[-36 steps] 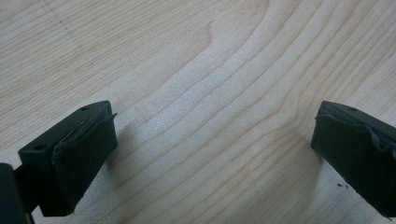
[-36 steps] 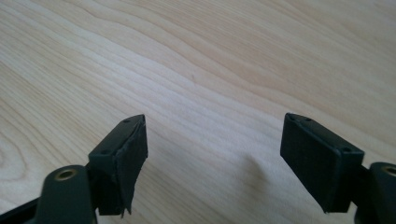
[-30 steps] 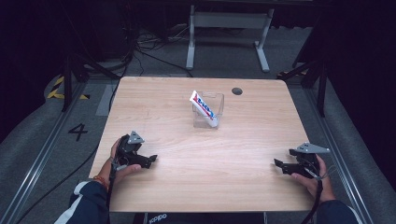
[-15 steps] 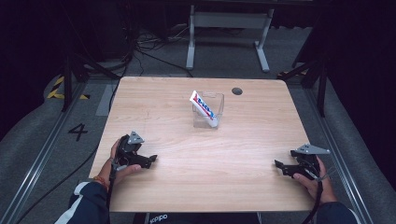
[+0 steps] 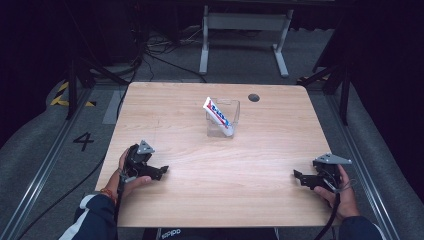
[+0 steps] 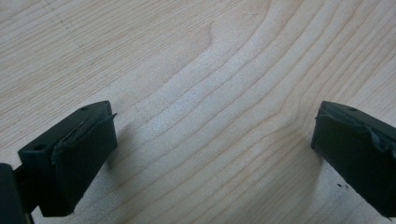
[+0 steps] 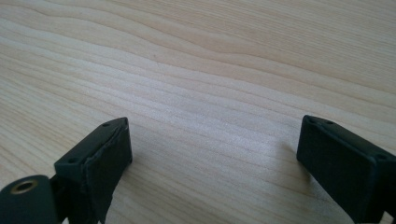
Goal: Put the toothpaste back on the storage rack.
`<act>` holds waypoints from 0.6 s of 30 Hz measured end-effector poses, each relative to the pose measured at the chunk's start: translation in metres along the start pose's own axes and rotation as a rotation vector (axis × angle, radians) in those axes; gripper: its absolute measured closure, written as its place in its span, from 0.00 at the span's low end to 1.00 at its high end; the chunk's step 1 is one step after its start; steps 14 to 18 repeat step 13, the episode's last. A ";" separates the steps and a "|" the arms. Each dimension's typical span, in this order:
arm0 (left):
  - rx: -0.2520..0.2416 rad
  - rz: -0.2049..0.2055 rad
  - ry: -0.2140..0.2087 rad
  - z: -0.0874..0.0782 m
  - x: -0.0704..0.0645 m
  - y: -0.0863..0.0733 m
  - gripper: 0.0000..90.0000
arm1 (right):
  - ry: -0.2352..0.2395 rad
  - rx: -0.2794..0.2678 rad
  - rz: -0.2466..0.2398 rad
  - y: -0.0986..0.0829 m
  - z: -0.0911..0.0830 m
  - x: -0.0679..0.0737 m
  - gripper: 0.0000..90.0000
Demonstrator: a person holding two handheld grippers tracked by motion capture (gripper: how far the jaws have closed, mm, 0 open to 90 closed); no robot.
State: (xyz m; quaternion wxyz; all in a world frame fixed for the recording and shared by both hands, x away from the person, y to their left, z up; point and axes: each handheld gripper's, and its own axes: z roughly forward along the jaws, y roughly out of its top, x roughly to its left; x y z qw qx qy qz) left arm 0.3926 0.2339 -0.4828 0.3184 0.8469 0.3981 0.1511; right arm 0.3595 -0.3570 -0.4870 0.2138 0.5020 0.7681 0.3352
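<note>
High view shows me at the near edge of the wooden table (image 5: 210, 195), with one gripper in each hand. My left gripper (image 5: 161, 171) lies low over the near left part of the table, and its jaws point toward the middle. My left hand (image 5: 126, 172) is closed around its body, and the sleeve below it is dark with a white stripe. My right gripper (image 5: 298, 177) is near the right edge of the table, also low, with its jaws pointing to the left. My right hand (image 5: 337, 192) holds it from behind.

In the left gripper view my two black jaws stand wide apart, and between them I see only bare wood grain, so this gripper is released and grasps nothing. In the right gripper view it is the same: both jaws are spread, with bare table between them.

Farther away, near the middle of the far half of the table, stands a clear plastic container (image 5: 223, 117). A white toothpaste tube (image 5: 218, 115) with red and blue print leans tilted inside it. It is well apart from both grippers. Just beyond the container, to its right, there is a small dark round hole (image 5: 253, 97) in the table top.
</note>
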 end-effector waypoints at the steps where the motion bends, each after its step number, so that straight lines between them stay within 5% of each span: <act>1: 0.000 -0.002 -0.001 0.000 0.000 0.000 0.01 | 0.000 0.000 0.000 0.000 0.000 0.000 0.11; 18: 0.005 -0.008 0.001 0.000 -0.001 0.000 0.01 | 0.000 0.000 0.000 0.000 0.000 0.000 0.11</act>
